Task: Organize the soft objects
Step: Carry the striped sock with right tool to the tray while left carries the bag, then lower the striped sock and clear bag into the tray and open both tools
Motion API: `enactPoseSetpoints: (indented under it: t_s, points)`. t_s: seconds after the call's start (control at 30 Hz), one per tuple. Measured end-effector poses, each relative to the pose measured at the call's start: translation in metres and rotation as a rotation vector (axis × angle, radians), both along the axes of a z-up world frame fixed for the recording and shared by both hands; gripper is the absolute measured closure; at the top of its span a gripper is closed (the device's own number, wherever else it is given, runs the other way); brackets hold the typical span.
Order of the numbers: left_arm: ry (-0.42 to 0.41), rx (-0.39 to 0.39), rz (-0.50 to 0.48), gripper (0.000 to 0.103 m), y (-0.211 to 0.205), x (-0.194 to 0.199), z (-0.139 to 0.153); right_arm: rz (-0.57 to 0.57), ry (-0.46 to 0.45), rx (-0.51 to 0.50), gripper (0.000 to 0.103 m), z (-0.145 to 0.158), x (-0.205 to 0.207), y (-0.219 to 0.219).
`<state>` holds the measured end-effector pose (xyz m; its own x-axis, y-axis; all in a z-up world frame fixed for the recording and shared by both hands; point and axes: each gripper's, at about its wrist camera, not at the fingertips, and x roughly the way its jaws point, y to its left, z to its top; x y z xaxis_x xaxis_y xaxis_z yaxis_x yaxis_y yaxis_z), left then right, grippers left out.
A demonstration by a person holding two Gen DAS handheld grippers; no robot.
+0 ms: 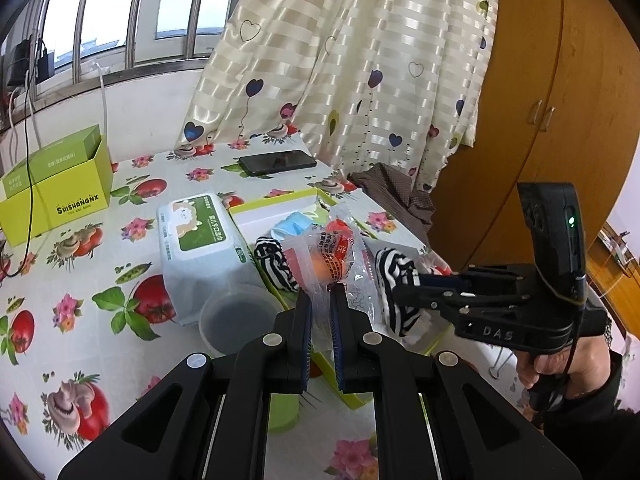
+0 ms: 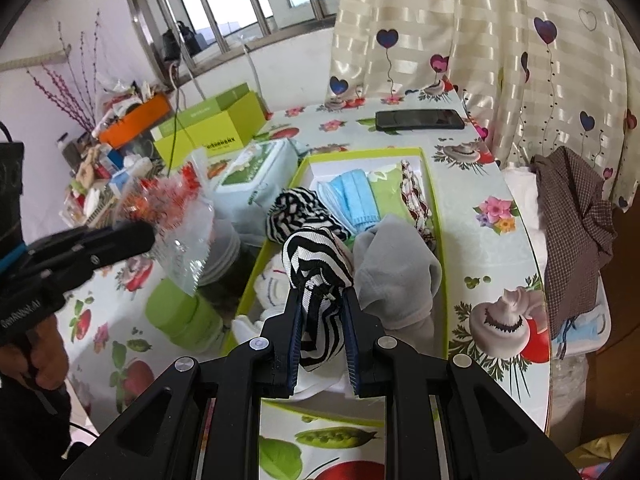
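My left gripper (image 1: 321, 300) is clamped on a clear plastic snack packet (image 1: 334, 256) with red print, which stands up at the centre of the left wrist view, above the green-rimmed tray (image 2: 434, 200). My right gripper (image 2: 322, 304) is pinched shut on a black-and-white striped sock (image 2: 316, 256) at the middle of the right wrist view, over the near end of that tray. Inside the tray lie a grey sock (image 2: 396, 276) right of the striped one, a blue face mask (image 2: 352, 196) further up, and a second striped sock (image 2: 296, 208) at its left edge.
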<state>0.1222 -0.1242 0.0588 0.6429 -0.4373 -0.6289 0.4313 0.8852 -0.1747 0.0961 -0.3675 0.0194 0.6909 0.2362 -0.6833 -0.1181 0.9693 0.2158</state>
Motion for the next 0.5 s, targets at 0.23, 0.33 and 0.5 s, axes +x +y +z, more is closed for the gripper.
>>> enactPoseSetpoints:
  t_s: [0.23, 0.33, 0.5]
  points:
    - [0.011, 0.018, -0.001, 0.094, -0.005, 0.011, -0.002, -0.012, 0.062, -0.029, 0.085, -0.025, 0.016, -0.001]
    - [0.013, 0.034, -0.001, 0.094, -0.009, 0.018, -0.003, -0.008, 0.076, -0.013, 0.081, -0.03, 0.019, -0.002]
    - [0.019, 0.053, -0.004, 0.094, -0.016, 0.031, -0.004, -0.005, 0.031, -0.002, 0.056, -0.017, 0.006, -0.002]
